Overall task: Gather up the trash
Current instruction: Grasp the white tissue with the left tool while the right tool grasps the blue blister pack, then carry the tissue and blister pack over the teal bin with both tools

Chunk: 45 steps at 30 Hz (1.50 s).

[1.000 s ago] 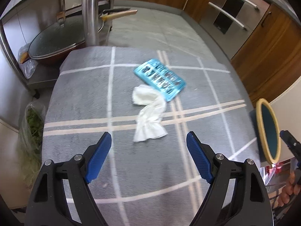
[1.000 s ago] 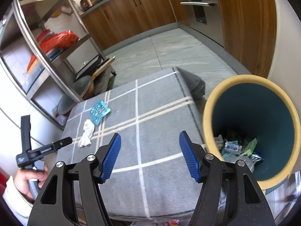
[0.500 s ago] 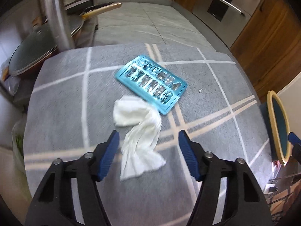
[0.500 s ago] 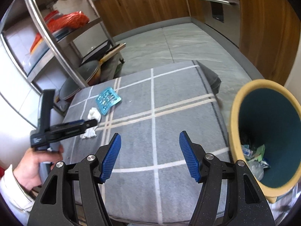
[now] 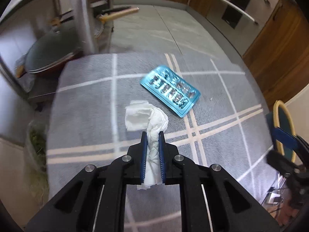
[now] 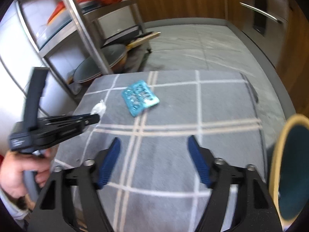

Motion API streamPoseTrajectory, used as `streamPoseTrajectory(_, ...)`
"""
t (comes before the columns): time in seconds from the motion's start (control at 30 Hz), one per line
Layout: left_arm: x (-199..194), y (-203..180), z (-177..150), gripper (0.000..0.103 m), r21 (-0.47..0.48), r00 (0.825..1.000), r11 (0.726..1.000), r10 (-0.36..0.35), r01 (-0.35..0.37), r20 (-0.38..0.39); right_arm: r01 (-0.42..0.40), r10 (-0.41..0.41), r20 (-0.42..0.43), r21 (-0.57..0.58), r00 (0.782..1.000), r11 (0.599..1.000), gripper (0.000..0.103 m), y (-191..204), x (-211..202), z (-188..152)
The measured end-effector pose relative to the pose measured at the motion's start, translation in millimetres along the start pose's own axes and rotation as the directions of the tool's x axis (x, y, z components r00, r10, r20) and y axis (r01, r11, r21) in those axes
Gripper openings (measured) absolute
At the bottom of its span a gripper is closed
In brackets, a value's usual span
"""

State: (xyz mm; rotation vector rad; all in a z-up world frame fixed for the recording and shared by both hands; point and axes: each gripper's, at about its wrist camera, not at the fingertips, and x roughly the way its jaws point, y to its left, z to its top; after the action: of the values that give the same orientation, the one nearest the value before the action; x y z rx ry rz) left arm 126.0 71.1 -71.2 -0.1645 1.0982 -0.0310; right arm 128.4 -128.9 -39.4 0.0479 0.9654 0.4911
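Note:
My left gripper is shut on a crumpled white tissue that lies on the grey checked cloth; its free end spreads out ahead of the blue pads. In the right wrist view the left gripper shows from the side with the tissue at its tips. A blue blister pack lies flat just beyond and right of the tissue; it also shows in the right wrist view. My right gripper is open and empty above the cloth, nearer than the pack.
A teal bin with a yellow rim stands off the table's right edge, also in the left wrist view. A steel rack with pans and a lid stands beyond the far left corner. Wooden cabinets line the right.
My left gripper moved onto the tissue and closed on it. My right gripper swung left, away from the bin, toward the blister pack.

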Motion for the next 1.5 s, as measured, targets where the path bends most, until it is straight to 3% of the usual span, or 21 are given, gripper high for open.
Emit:
streamPoseTrajectory(0.2,-36,20,-3,0.011,-0.041,0.999,0.999,-0.020,0.022,0.040,-0.016,0.011,-0.034,-0.145,0.999,0.989,0.084,28,37,31)
streamPoseTrajectory(0.27,-43,33,0,0.011,-0.097,0.997,0.994,-0.043,0.048,0.058,-0.021,0.012,-0.050,-0.189,0.999,0.982,0.085,34,49,39)
streamPoseTrajectory(0.43,-34,49,9,0.011,-0.178,0.996,0.981,-0.069,0.079,0.062,-0.034,0.008,-0.090,-0.297,0.996,0.954,0.088,50,86,60)
streamPoseTrajectory(1.0,-14,56,19,0.011,-0.229,0.996,0.969,-0.083,0.090,0.041,-0.032,-0.054,-0.209,-0.387,0.976,0.921,0.088,37,171,68)
streamPoseTrajectory(1.07,-14,53,20,0.011,-0.226,0.996,0.970,-0.083,0.091,0.043,-0.038,-0.038,-0.188,-0.386,0.981,0.922,0.084,37,170,64)
streamPoseTrajectory(1.13,-15,50,21,0.011,-0.226,0.996,0.970,-0.082,0.091,0.047,-0.039,-0.029,-0.168,-0.387,0.985,0.921,0.071,37,165,60)
streamPoseTrajectory(1.27,-16,45,24,0.011,-0.218,0.995,0.972,-0.080,0.089,0.054,-0.055,-0.012,-0.179,-0.364,0.984,0.930,0.070,34,155,55)
streamPoseTrajectory(1.5,-19,30,28,0.011,-0.193,0.994,0.976,-0.093,0.104,0.066,-0.050,0.015,-0.125,-0.276,0.992,0.960,0.070,15,112,45)
